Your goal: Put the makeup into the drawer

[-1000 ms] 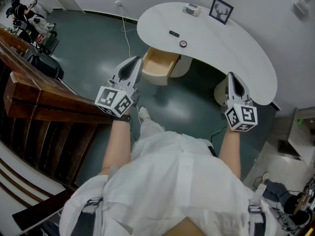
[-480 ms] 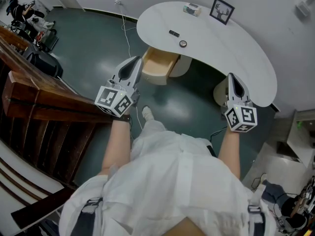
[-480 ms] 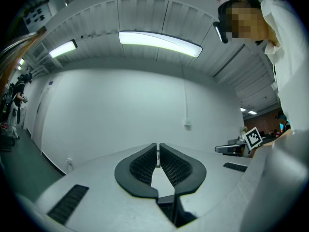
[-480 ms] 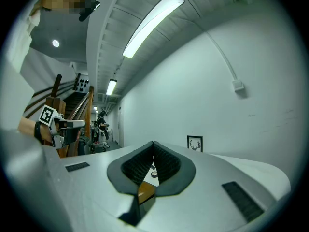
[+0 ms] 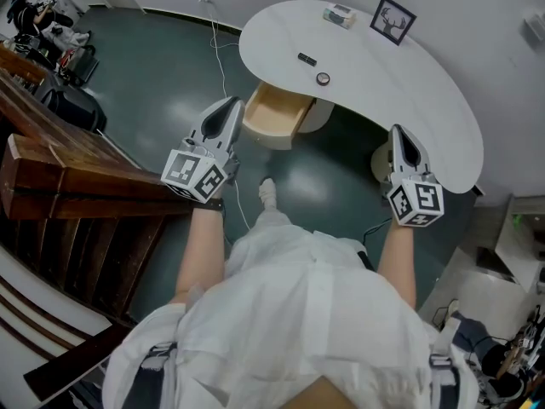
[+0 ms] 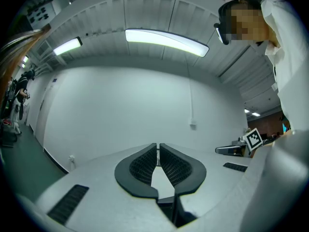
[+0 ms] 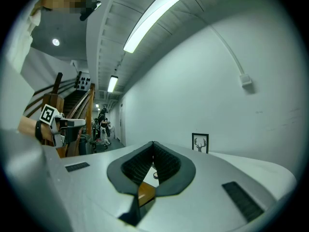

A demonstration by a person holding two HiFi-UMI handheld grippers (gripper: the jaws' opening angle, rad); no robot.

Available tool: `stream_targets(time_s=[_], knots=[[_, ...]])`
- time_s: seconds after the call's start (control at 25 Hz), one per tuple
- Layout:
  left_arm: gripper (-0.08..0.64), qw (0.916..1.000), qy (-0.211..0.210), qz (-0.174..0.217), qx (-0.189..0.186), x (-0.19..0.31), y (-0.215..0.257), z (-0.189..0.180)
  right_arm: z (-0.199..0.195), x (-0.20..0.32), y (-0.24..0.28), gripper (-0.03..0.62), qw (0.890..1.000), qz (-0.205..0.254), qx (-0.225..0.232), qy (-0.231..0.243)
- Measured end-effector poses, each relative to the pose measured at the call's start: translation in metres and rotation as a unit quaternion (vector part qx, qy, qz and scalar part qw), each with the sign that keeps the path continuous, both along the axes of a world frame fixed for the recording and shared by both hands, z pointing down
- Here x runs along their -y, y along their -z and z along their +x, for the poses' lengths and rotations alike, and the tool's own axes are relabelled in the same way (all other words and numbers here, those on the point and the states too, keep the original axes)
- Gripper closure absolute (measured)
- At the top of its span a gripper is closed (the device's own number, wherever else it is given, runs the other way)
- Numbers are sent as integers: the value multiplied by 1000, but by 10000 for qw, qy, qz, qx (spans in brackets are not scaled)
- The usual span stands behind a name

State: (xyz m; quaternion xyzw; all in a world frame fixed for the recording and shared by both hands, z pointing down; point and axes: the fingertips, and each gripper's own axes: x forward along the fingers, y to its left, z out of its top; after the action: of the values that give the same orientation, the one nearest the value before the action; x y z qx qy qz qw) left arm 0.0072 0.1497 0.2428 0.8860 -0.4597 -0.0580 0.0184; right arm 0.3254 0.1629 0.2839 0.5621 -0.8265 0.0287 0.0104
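The white curved table [image 5: 400,83] is in front, with its wooden drawer [image 5: 274,113] pulled open under it. The left gripper [image 5: 226,113] and the right gripper [image 5: 400,139] both have jaws pressed together, with nothing between them. 2 makeup things, a black piece [image 5: 306,59] and a round piece [image 5: 323,78], lie on the tabletop.

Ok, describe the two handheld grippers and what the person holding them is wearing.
Both the left gripper and right gripper have pale grey, tapering shells with dark slotted vents and black jaws lined with grid-textured pads. Each carries a white cube printed with black square markers at its rear. The person wears a white top, forearms uncovered, with dark straps at the sides.
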Motion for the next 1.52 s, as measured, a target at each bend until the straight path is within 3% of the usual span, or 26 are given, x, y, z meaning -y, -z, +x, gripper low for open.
stream_targets(time_s=[0.84,1.24,1.52], knots=[[529,9991,-404,-137,-72,180,-1,-71,-89,166,-4,583,9997,-216,-107,-103],[529,9979,-576,-180,-240,213,-13,-111,-144,199,-10,583,9993,-260,-239,-104],[529,9967,-641,-311,-380,228,-28,-108,-145,213,-22,583,9980,-452,-442,-22]])
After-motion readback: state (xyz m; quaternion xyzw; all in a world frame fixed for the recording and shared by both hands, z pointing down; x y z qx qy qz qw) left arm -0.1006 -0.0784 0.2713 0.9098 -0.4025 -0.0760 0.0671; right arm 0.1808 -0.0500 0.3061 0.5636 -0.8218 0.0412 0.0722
